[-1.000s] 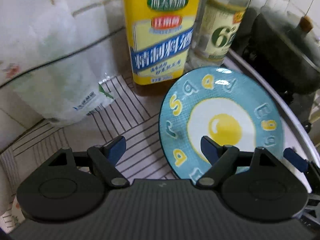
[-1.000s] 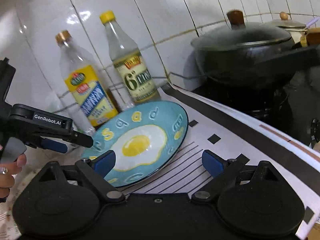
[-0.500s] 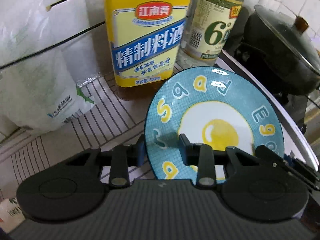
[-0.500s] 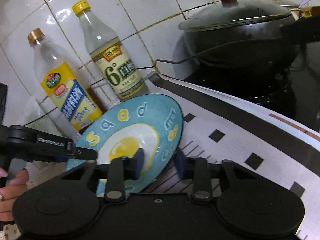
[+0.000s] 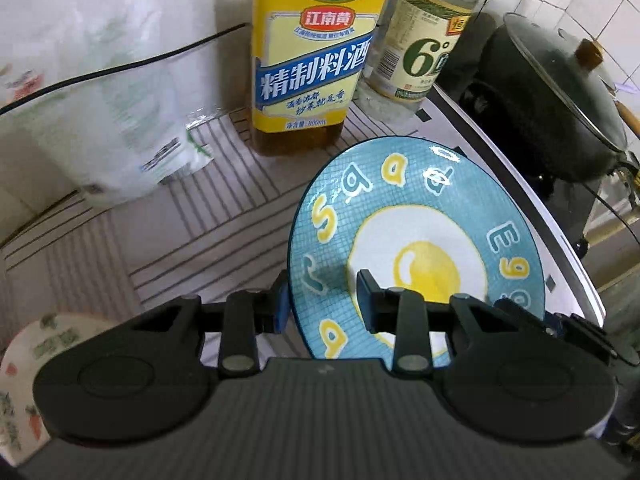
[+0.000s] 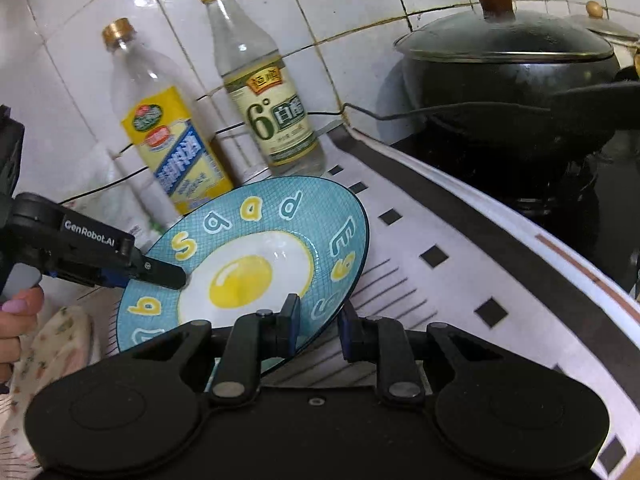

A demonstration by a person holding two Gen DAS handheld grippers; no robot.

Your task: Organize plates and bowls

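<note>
I have the blue plate (image 5: 420, 216) with the fried-egg picture pinched from two sides. My left hand-held gripper (image 5: 324, 300) is clamped on its near-left rim, one finger under the edge and the other pressing on the white of the egg. My right hand-held gripper (image 6: 318, 324) is clamped on the opposite rim, its fingers (image 6: 291, 318) squeezing the thin edge between them. From the right wrist view I can see the left hand-held gripper coming in from the left, its tip lying on the plate's face, with a hand (image 6: 16, 320) behind it. The plate is tilted, its far edge raised above the striped mat (image 5: 192, 236) that covers the tabletop. Behind the plate, against the tiled wall, a yellow-labelled bottle (image 5: 316, 52) and a clear bottle (image 5: 420, 40) with a green "6°" label stand side by side. A dark lidded pot (image 6: 508, 64) sits on the stove to the right.
</note>
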